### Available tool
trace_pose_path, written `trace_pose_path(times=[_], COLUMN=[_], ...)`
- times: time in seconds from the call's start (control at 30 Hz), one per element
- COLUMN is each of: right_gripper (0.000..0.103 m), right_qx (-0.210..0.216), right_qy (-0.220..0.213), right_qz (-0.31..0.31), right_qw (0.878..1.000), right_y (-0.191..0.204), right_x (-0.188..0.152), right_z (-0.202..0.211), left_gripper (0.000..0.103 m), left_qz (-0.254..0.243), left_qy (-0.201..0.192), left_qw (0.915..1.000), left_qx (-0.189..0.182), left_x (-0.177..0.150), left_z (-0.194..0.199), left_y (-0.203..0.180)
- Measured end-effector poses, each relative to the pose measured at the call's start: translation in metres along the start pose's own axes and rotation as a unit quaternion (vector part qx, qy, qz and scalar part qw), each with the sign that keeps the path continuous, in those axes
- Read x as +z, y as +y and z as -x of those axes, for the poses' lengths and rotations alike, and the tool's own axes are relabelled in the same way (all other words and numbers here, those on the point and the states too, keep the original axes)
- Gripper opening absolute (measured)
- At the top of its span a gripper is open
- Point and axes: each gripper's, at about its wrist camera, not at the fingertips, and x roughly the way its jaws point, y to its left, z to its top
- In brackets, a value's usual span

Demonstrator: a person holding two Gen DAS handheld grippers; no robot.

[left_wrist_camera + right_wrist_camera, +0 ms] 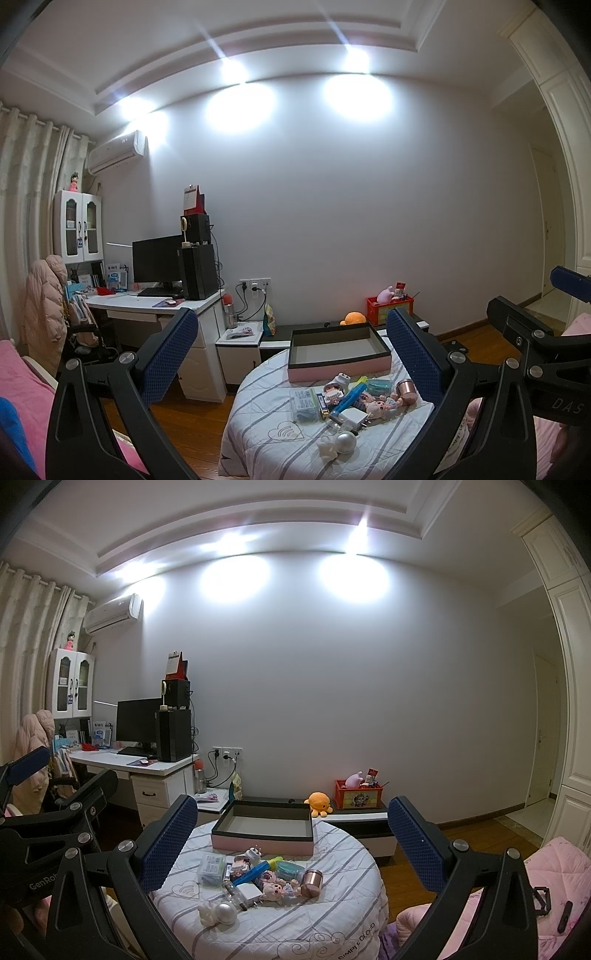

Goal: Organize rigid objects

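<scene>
A round table (258,432) (332,915) with a striped white cover carries a heap of small items. Among them are a rose-gold cup (407,390) (312,882), a blue tube (350,398) (254,872), a white charger (354,419) (248,890), a silver ball (345,442) (225,912), a small doll (380,405) (275,889) and a clear box (305,403) (210,867). Behind them sits a pink tray (338,349) (264,827) with nothing in it. My left gripper (291,362) and right gripper (291,845) both hang open above and short of the heap, holding nothing.
A desk (155,306) with a monitor and speakers stands to the left. A low cabinet behind the table bears an orange plush (318,802) and a red crate (357,794). Pink bedding (546,878) lies at right, and wood floor surrounds the table.
</scene>
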Motion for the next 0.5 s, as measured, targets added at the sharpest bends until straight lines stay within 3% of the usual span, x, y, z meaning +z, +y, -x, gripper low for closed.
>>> trace_pose_path(times=[0.5], right_gripper=[0.103], right_qx=[-0.001], right_qy=[0.0], right_qz=[-0.001], right_qw=[1.0], right_y=[-0.0005], right_x=[0.0007], right_z=[0.0001], left_gripper=[0.103], left_qz=[-0.001], left_qy=[-0.001], left_qw=[1.0], left_qx=[0.0], left_x=[0.0011], left_z=[0.0015], left_y=[-0.0002])
